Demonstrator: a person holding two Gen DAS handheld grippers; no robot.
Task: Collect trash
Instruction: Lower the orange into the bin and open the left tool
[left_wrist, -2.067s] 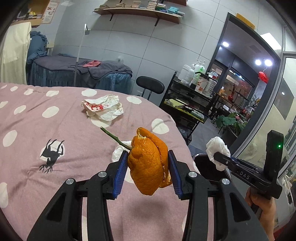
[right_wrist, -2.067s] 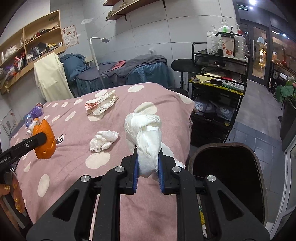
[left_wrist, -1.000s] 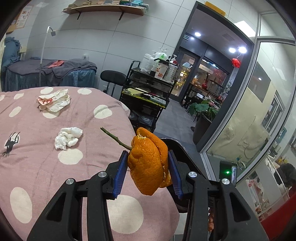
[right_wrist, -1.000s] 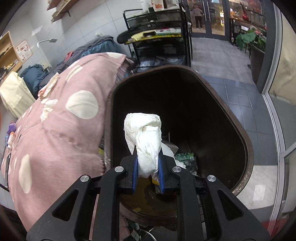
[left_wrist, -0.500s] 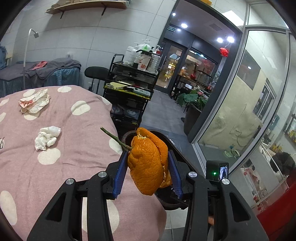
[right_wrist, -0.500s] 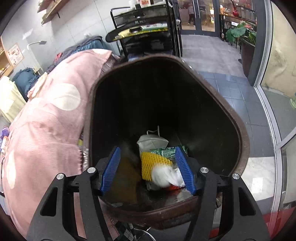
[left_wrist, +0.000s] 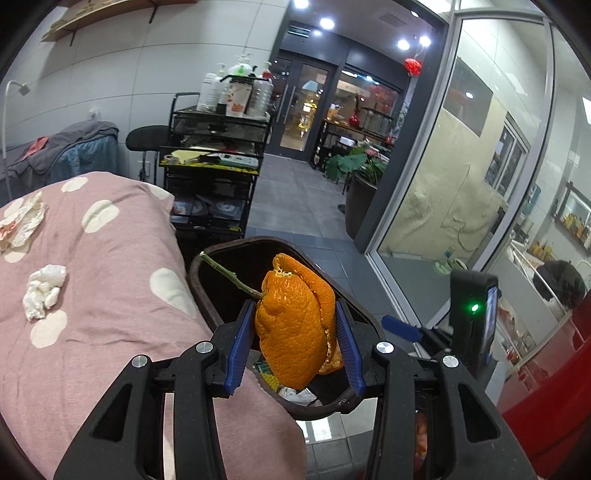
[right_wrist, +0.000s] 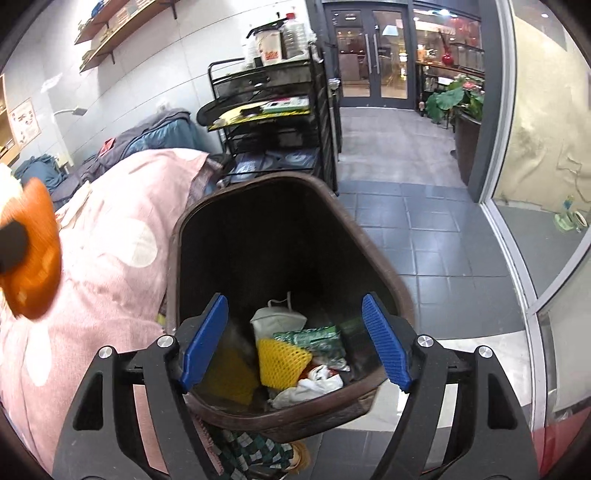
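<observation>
My left gripper (left_wrist: 295, 345) is shut on an orange peel (left_wrist: 295, 332) with a green stem, held above the near rim of the brown trash bin (left_wrist: 236, 251). My right gripper (right_wrist: 295, 341) is open and empty over the same bin (right_wrist: 373, 266). Inside the bin lie a white tissue wad (right_wrist: 310, 386), a yellow foam net (right_wrist: 280, 360), a green wrapper and a white mask. The peel also shows blurred at the left edge of the right wrist view (right_wrist: 35, 258). A crumpled tissue (left_wrist: 44, 291) and a crumpled paper wrapper (left_wrist: 20, 221) lie on the pink dotted bed cover (left_wrist: 110, 266).
A black wire cart (left_wrist: 214, 166) with bottles stands beyond the bed, next to a black stool (left_wrist: 147, 138). A potted plant (left_wrist: 358, 173) stands by the glass wall on the right. The grey tiled floor (right_wrist: 424, 240) lies beyond the bin.
My right gripper carried the tissue wad over the bin, opened, and the wad dropped in. My left gripper swung right with the peel, from over the bed to above the bin's rim.
</observation>
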